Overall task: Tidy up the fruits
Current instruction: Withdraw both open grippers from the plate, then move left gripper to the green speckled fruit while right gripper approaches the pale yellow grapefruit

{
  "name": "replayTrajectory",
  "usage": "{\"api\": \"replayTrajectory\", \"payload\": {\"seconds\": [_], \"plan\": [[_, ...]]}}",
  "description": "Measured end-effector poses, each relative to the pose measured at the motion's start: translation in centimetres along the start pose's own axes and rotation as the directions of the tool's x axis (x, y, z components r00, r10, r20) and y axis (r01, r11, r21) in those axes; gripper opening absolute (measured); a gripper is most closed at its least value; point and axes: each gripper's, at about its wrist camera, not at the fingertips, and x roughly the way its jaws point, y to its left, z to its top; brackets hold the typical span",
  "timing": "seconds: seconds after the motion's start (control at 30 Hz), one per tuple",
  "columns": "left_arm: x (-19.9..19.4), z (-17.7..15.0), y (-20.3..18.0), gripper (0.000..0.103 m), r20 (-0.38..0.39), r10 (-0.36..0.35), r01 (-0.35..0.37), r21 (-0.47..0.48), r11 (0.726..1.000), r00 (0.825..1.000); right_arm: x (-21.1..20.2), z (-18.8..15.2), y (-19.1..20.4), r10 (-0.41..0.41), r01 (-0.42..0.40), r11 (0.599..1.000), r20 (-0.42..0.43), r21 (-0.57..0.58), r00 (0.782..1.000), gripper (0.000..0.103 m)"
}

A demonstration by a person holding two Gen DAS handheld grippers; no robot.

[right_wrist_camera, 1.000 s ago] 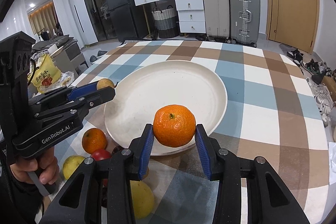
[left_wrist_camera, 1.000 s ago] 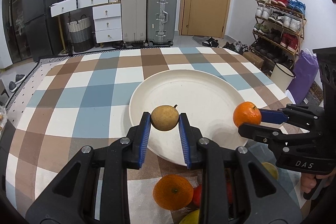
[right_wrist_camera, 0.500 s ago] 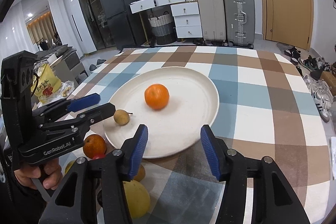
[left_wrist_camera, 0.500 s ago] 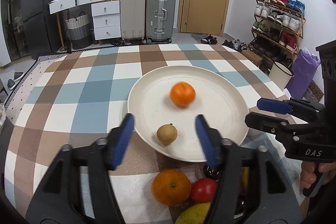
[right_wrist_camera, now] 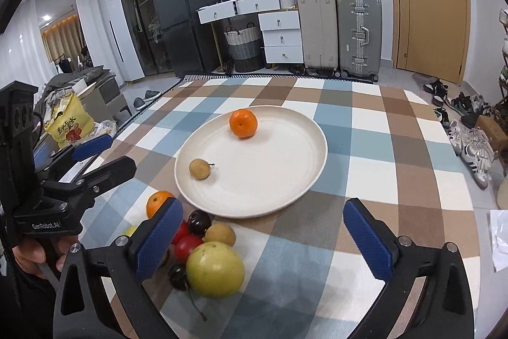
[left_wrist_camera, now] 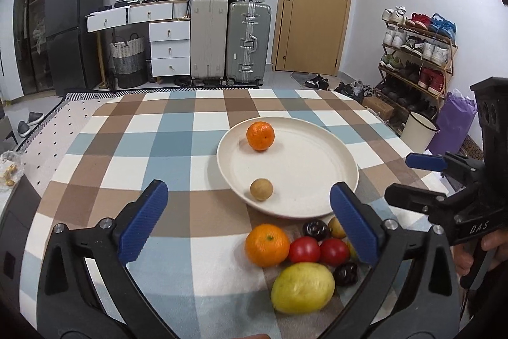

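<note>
A cream plate (left_wrist_camera: pixel 317 180) (right_wrist_camera: pixel 285 186) on the checked tablecloth holds a mandarin (left_wrist_camera: pixel 260 135) (right_wrist_camera: pixel 243 123) and a small brown longan (left_wrist_camera: pixel 261 189) (right_wrist_camera: pixel 199 169). In front of the plate lies a pile: an orange (left_wrist_camera: pixel 267 244) (right_wrist_camera: pixel 157 201), two red tomatoes (left_wrist_camera: pixel 304 249), dark cherries (right_wrist_camera: pixel 199 222), a yellow-green fruit (left_wrist_camera: pixel 303 287) (right_wrist_camera: pixel 215 269) and a second longan (right_wrist_camera: pixel 220 234). My left gripper (left_wrist_camera: pixel 247 224) is open and empty, above the pile. My right gripper (right_wrist_camera: pixel 263 240) is open and empty, near the pile's right side.
The checked table (left_wrist_camera: pixel 133 148) ends at its far edge before suitcases (left_wrist_camera: pixel 228 43) and drawers. A shoe rack (left_wrist_camera: pixel 416 53) stands right. A yellow snack bag (right_wrist_camera: pixel 68 126) lies left of the table. White paper (right_wrist_camera: pixel 498 237) lies at the table's right edge.
Both grippers opened and let go: the longan and the mandarin now rest on the plate. Both grippers have since pulled back toward me and opened wider.
</note>
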Motion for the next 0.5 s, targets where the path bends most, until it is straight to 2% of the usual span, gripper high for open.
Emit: {"api": "replayTrajectory", "payload": {"seconds": [0.27,0.5], "plan": [[-3.3,-2.7,-0.4,0.102,-0.031,-0.008,0.008,0.003,1.0,0.999,-1.2,-2.3,0.7,-0.007,0.007,1.0,-0.035,0.019,0.999,0.103],[-4.2,-4.7,-0.8,0.102,-0.06,-0.027,0.026,-0.023,0.999,0.998,-1.1,-4.0,0.8,-0.01,0.012,0.999,-0.071,0.035,0.997,0.103]]}}
